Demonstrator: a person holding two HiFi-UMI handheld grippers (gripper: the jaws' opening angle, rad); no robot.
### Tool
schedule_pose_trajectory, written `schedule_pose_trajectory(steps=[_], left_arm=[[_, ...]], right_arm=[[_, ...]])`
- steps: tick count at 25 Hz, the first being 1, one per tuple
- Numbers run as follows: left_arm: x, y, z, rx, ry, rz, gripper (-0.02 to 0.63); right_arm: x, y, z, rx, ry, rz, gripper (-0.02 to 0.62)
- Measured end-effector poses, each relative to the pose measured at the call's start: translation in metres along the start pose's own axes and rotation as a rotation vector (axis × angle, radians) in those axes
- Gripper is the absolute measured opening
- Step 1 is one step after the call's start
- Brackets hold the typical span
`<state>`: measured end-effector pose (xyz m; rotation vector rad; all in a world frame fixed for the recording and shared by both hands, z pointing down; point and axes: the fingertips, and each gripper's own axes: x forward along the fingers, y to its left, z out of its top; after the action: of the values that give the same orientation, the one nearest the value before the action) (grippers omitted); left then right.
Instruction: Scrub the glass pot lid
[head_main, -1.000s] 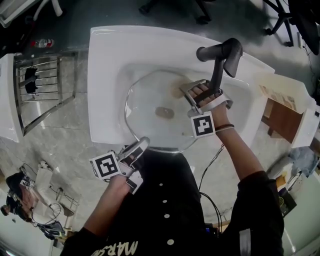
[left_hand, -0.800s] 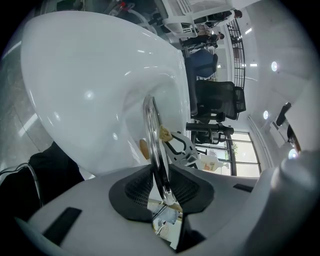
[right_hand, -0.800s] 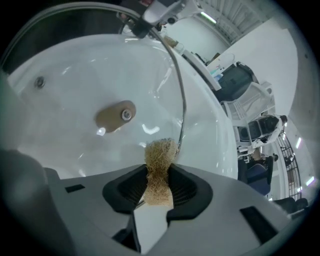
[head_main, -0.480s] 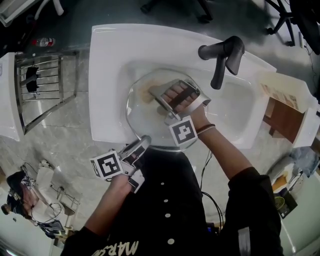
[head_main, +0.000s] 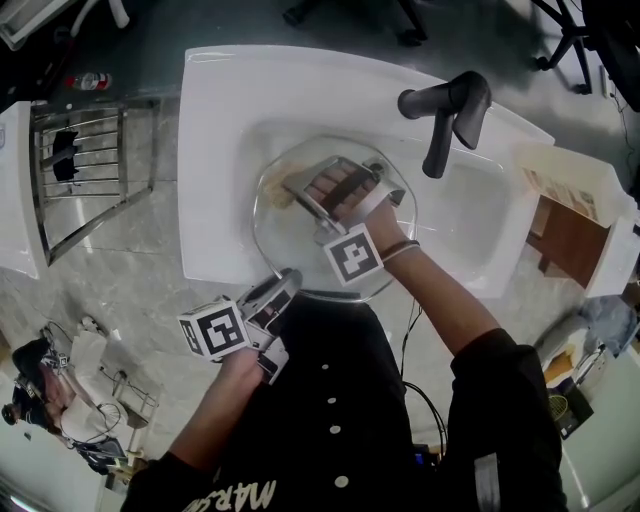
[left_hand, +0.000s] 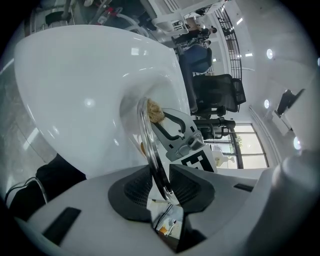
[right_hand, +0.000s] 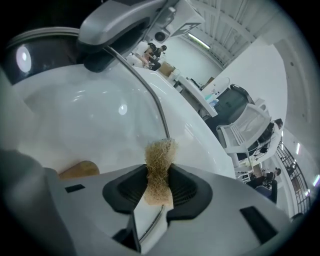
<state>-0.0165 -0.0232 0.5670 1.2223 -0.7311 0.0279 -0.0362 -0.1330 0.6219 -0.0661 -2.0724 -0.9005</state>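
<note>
Gripping the near rim of the glass pot lid (head_main: 278, 240), the left tool (head_main: 283, 283) sits at the lower left of the lid in the head view. Its own view shows the metal-edged rim (left_hand: 150, 145) standing on edge between the two dark ribbed pads of that tool (left_hand: 161, 187). The jaws are just starting to ease apart, and both pads are in contact with the rim. The right tool (head_main: 300, 186) reaches from the lower right across the top of the lid, with the person's right hand (head_main: 345, 190) wrapped in its frame. Its jaws are pinched together on a tan, fibrous scrubber (right_hand: 159, 165), seen between the pads of the tool (right_hand: 159, 187). The tuft sticks out past the tips and meets the glass close to the rim's thin metal line (right_hand: 156, 107). Through the glass, the left gripper view shows the same scrubber (left_hand: 155, 114) against the far face of the lid. The lid lies tilted over the bowl of the white sink (head_main: 220, 100), filling most of the bowl. A dark grey faucet (head_main: 445, 115) rises at the upper right of the sink, clear of the lid. A metal rack (head_main: 85, 170) stands on the marbled floor at the left of the frame.
</note>
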Motion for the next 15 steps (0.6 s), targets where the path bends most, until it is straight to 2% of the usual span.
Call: schedule_pose_trajectory(steps=[6, 15], left_arm=[[0.001, -0.005, -0.001, -0.032, -0.016, -0.008, 0.121], [0.002, -0.006, -0.001, -0.046, -0.040, -0.017, 0.118]], right_arm=[[-0.007, 0.010, -0.006, -0.022, -0.011, 0.060, 0.137], [-0.035, 0.038, -0.033, -0.018, 0.026, 0.172, 0.135]])
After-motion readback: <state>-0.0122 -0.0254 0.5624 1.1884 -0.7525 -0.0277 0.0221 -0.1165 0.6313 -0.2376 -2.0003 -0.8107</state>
